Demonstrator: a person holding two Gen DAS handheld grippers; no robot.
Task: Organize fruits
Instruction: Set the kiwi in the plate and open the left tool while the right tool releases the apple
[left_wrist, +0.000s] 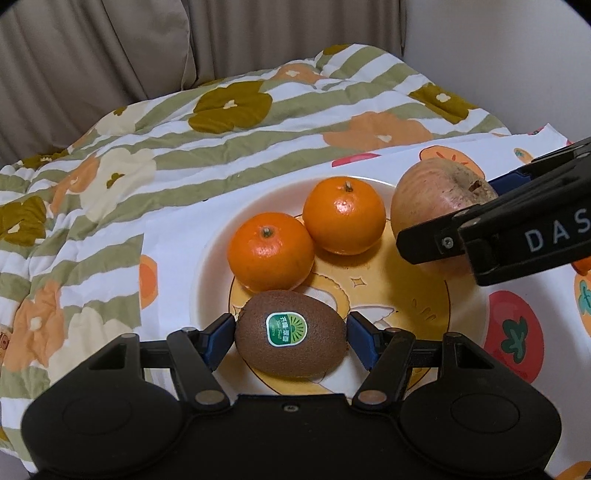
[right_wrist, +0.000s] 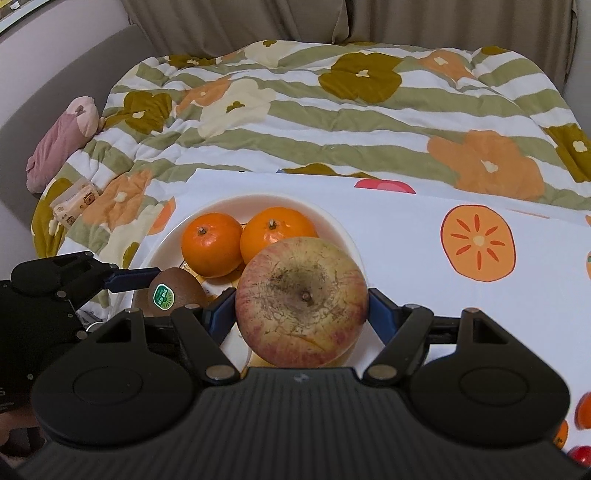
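A cream plate (left_wrist: 214, 266) with a yellow centre holds two tangerines (left_wrist: 270, 255) (left_wrist: 344, 215). My left gripper (left_wrist: 291, 334) is shut on a brown kiwi (left_wrist: 291, 354) with a green sticker, at the plate's near edge. My right gripper (right_wrist: 301, 310) is shut on a large red-yellow apple (right_wrist: 301, 301) at the plate's right side. The apple (left_wrist: 436, 195) and right gripper also show in the left wrist view. The kiwi (right_wrist: 173, 291), the tangerines (right_wrist: 211, 244) (right_wrist: 275, 230) and the plate (right_wrist: 340, 225) show in the right wrist view.
The plate rests on a white fruit-print cloth (right_wrist: 424, 240) laid over a striped floral quilt (right_wrist: 332, 110). A pink soft toy (right_wrist: 62, 140) and a small packet (right_wrist: 74, 205) lie at the quilt's left edge. Curtains hang behind.
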